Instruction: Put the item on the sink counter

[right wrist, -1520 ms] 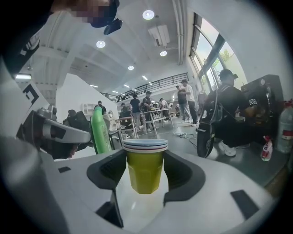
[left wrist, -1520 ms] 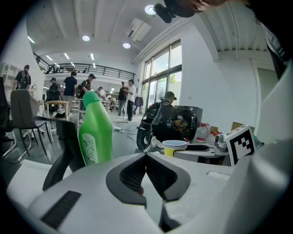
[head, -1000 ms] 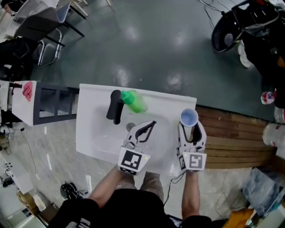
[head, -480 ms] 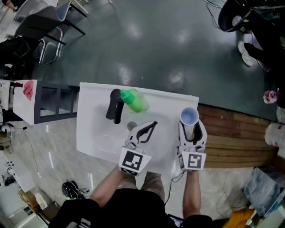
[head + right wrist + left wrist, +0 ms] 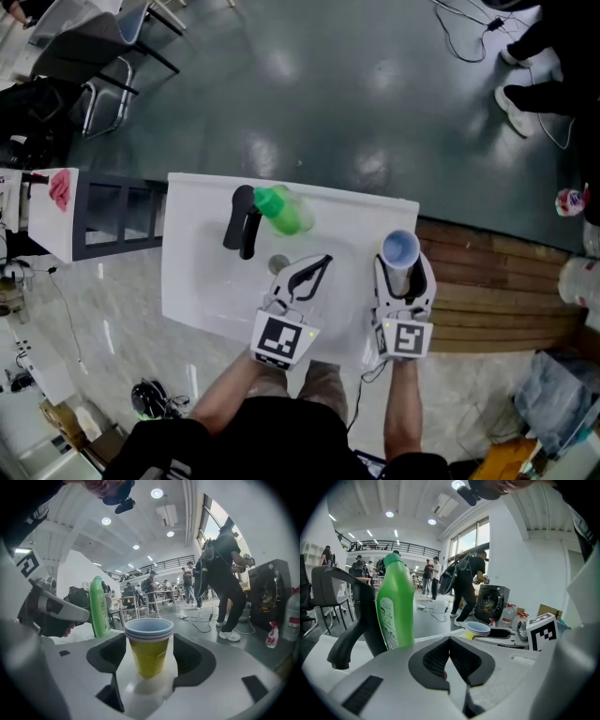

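A yellow cup with a blue rim [image 5: 399, 249] [image 5: 149, 656] stands upright on the right side of the white sink counter [image 5: 187, 272]. My right gripper [image 5: 403, 269] [image 5: 150, 644] has it between its jaws, which are opening; a small gap shows on each side of the cup. My left gripper [image 5: 322, 260] [image 5: 449, 639] hovers over the basin, shut with nothing in it. A green bottle [image 5: 281, 212] [image 5: 396, 606] [image 5: 97, 606] stands at the back of the counter beside the black faucet [image 5: 244, 223] [image 5: 351, 620].
A dark shelf unit with a pink cloth [image 5: 58, 190] adjoins the counter's left end. Wooden slats [image 5: 497, 291] lie to the right. Chairs [image 5: 94, 56] stand at the far left, and a person's shoes [image 5: 520, 103] and cables are at the top right.
The right gripper's jaws stand a little wider round the cup, which stays in place. The person at the top right has shifted away. The left gripper has not moved.
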Demonstrator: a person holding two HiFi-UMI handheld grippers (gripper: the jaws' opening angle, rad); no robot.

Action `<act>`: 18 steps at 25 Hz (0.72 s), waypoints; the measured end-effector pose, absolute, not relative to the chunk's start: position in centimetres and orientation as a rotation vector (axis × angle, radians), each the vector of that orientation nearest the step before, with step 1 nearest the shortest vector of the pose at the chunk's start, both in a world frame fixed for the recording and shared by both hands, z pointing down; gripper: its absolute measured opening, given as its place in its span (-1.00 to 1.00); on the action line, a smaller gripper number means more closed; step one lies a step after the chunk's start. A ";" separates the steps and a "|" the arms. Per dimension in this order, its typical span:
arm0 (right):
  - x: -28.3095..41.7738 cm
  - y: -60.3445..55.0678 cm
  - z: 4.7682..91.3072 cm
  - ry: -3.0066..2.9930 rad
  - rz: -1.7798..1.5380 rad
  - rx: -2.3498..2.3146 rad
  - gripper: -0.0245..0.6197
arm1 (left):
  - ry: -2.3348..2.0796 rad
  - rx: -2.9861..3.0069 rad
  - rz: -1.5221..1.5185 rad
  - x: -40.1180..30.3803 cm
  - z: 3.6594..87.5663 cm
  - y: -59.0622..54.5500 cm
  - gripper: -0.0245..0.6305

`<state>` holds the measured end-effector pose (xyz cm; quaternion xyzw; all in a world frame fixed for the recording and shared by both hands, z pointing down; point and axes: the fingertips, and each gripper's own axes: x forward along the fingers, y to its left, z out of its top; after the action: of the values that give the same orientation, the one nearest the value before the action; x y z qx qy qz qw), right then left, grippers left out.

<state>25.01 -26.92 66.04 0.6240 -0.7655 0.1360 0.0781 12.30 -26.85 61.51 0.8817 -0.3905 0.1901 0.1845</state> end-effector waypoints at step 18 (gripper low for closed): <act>24.6 -26.2 66.9 -2.264 0.434 1.832 0.22 | -1.097 2.492 0.554 11.4 61.3 -25.8 -0.92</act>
<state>24.57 -26.20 66.95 0.6191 -0.7652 0.1468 0.0984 11.39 -25.78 61.34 0.8822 -0.3882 0.1961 0.1806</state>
